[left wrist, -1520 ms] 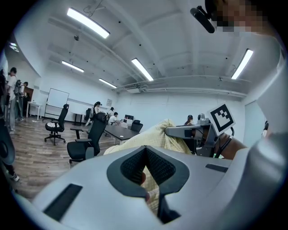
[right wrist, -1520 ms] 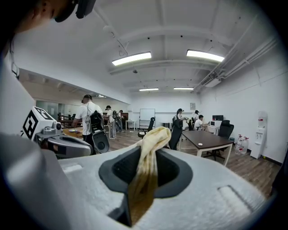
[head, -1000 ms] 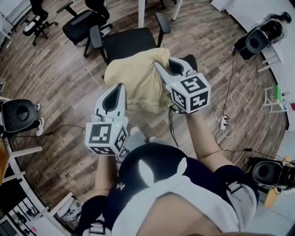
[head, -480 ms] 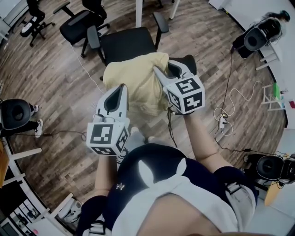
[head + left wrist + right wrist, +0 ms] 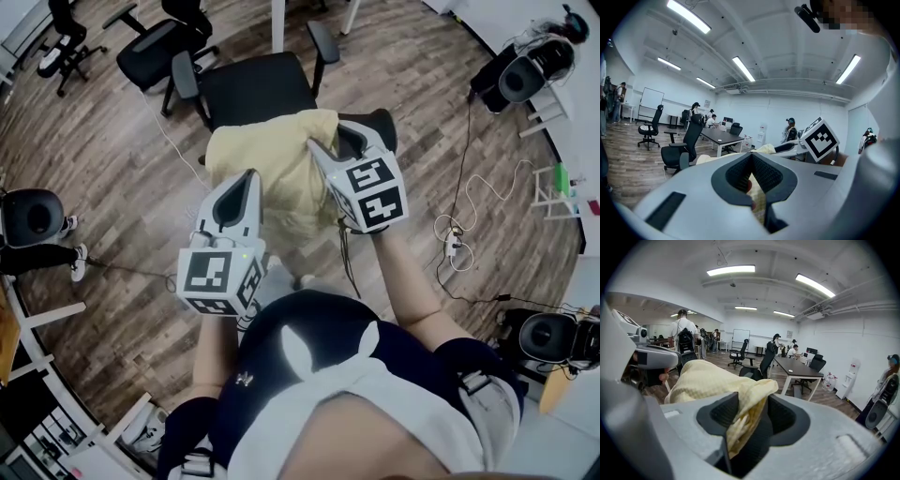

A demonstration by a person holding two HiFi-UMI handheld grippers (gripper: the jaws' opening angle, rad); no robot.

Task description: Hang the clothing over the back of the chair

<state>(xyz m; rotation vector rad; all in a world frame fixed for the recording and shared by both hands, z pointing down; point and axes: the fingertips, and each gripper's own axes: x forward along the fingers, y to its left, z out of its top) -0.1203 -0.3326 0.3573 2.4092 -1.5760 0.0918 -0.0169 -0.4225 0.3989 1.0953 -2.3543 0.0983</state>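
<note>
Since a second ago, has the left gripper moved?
No. The left gripper keeps its spot at the left edge of the yellow clothing on the chair.

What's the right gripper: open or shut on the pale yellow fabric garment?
Open: right gripper fingers have just been opening; pale yellow fabric garment lies loose between them.

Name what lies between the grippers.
Head view: the cloth, on the chair, spans from left gripper to right gripper, whose jaws have just been opening around it.
</note>
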